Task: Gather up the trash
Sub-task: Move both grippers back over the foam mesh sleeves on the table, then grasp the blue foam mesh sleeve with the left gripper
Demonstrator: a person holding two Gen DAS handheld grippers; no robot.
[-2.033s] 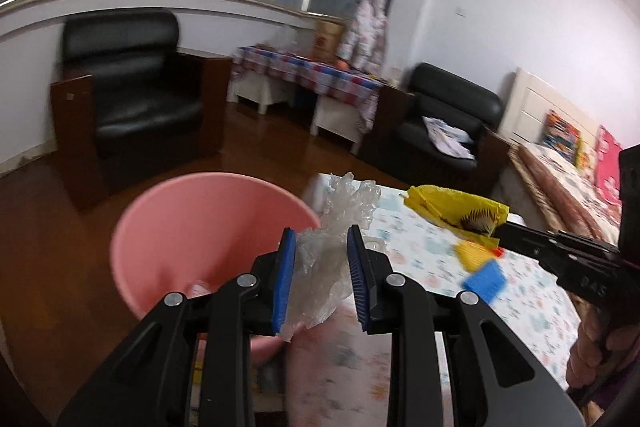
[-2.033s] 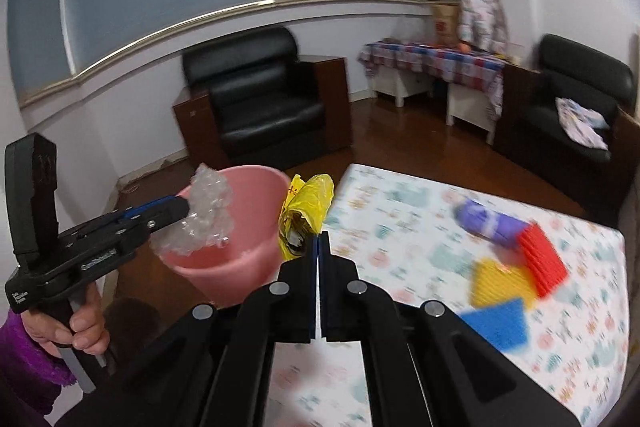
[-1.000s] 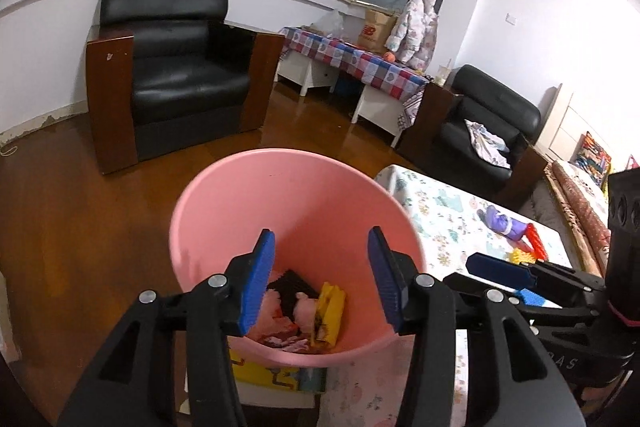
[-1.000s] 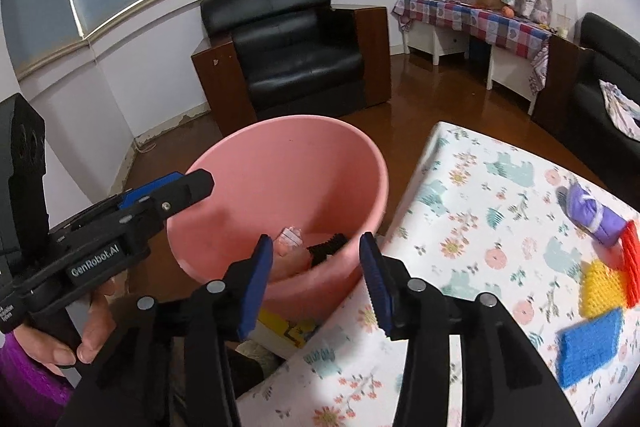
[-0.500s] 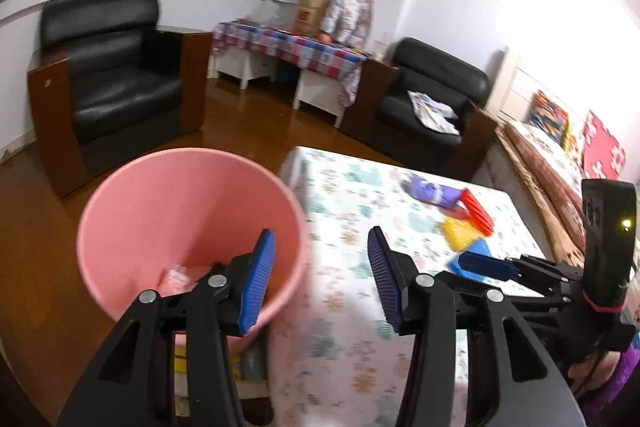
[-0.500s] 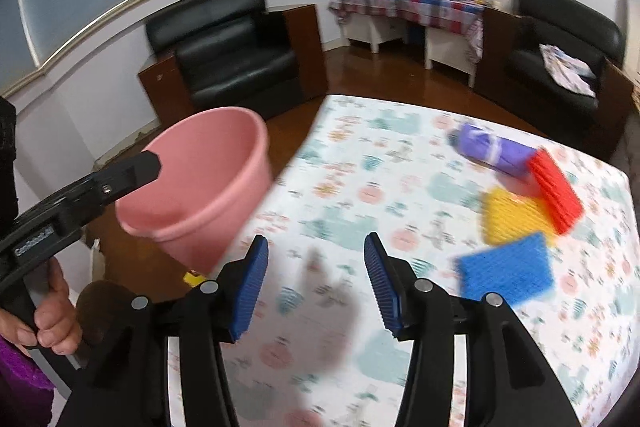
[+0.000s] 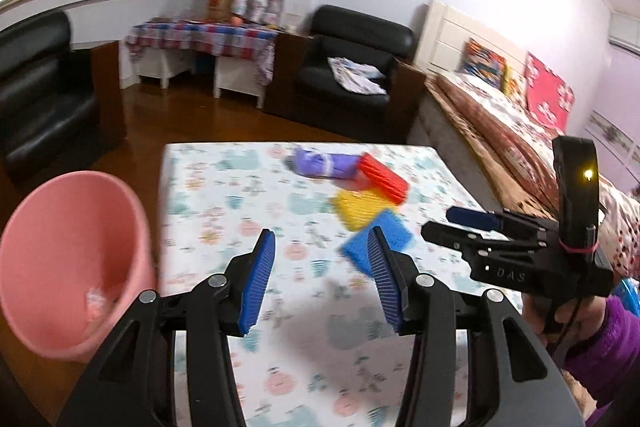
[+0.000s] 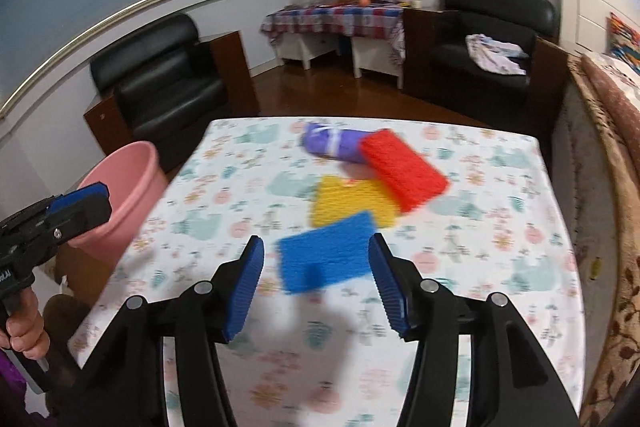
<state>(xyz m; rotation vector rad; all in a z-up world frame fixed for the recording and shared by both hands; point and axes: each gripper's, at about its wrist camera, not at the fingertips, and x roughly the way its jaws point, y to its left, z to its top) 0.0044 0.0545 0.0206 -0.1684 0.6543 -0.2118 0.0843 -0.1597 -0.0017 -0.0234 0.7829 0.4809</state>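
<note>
A pink bucket (image 7: 68,259) stands off the table's left edge with crumpled trash (image 7: 96,301) inside; in the right wrist view the bucket (image 8: 124,187) shows far left. On the floral tablecloth (image 8: 500,211) lie a purple roll (image 8: 332,145), a red sponge (image 8: 404,175), a yellow sponge (image 8: 352,203) and a blue sponge (image 8: 328,251). My right gripper (image 8: 316,283) hovers over the table, its jaws opening and empty, the blue sponge just beyond its tips. My left gripper (image 7: 322,279) is open and empty above the cloth, right of the bucket.
Black armchairs (image 8: 160,83) and a low table with a checked cloth (image 8: 336,17) stand behind on the wooden floor. A bed (image 7: 520,123) runs along the table's right side. The other hand's right gripper (image 7: 460,223) shows at the left wrist view's right.
Both grippers let their trash go into the bucket and swung from above it to over the table. The right jaws went from shut to wide apart.
</note>
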